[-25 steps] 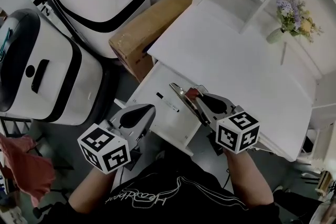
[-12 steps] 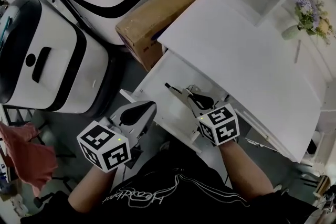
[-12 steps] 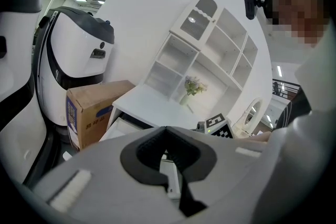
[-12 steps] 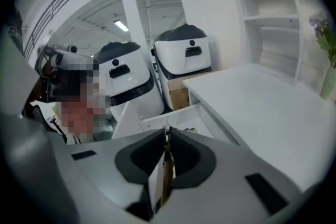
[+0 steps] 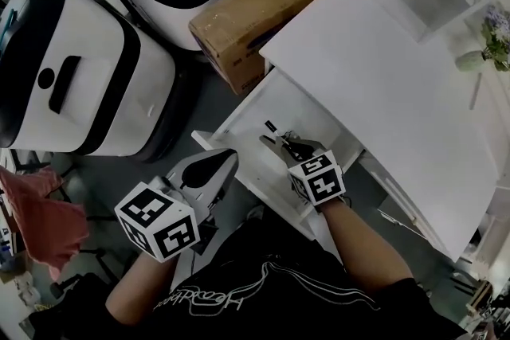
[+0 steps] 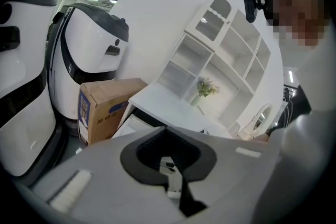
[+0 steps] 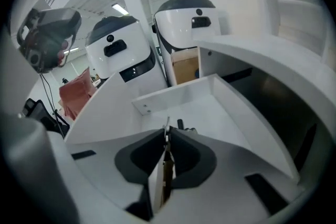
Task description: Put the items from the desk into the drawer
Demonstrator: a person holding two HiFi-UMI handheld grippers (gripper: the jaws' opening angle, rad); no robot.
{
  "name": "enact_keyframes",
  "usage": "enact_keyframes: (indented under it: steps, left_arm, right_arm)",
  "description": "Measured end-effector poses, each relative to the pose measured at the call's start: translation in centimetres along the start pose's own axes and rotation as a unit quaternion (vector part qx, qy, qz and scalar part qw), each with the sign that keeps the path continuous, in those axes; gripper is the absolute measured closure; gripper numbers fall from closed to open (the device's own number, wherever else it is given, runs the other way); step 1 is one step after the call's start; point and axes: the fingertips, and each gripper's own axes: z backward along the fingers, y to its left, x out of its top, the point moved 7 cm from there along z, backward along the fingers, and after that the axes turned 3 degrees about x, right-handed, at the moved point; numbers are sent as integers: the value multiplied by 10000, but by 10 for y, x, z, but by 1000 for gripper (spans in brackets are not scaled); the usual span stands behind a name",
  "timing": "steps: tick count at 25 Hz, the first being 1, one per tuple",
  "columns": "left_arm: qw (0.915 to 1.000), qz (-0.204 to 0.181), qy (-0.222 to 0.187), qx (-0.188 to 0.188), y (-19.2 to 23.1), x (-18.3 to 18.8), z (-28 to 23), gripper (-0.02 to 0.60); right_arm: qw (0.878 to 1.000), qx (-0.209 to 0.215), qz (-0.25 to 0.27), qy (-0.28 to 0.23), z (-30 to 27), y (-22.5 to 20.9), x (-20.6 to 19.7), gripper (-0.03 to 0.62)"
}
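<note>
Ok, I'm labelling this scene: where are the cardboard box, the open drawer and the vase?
cardboard box (image 5: 271,0), head view, top face.
drawer (image 5: 307,103), head view, bare floor.
vase (image 5: 469,60), head view, its body.

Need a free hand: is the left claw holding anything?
No, the left claw has nothing between its jaws in its own view.

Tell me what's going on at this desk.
A person works with two handheld grippers. The right gripper is shut on a thin flat item and sits low inside the open white drawer. The left gripper hangs shut and empty near the drawer's front. A vase of flowers stands on the desk top.
</note>
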Motion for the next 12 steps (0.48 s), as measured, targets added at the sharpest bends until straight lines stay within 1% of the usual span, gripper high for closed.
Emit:
enact_keyframes:
  steps: [6,10,12]
  left_arm:
    - [9998,141,5,126,13,-1,-8,574]
    - [9996,206,7,192,20,0,-10,575]
    - [9995,235,10,221,21,0,-11,574]
  right_arm:
    - [9995,198,-225,131,-33,-10,-10,553]
    - [9993,218,-16,304,-46,-14,-16,553]
    - [9991,239,7,354,-48,-18,-19,563]
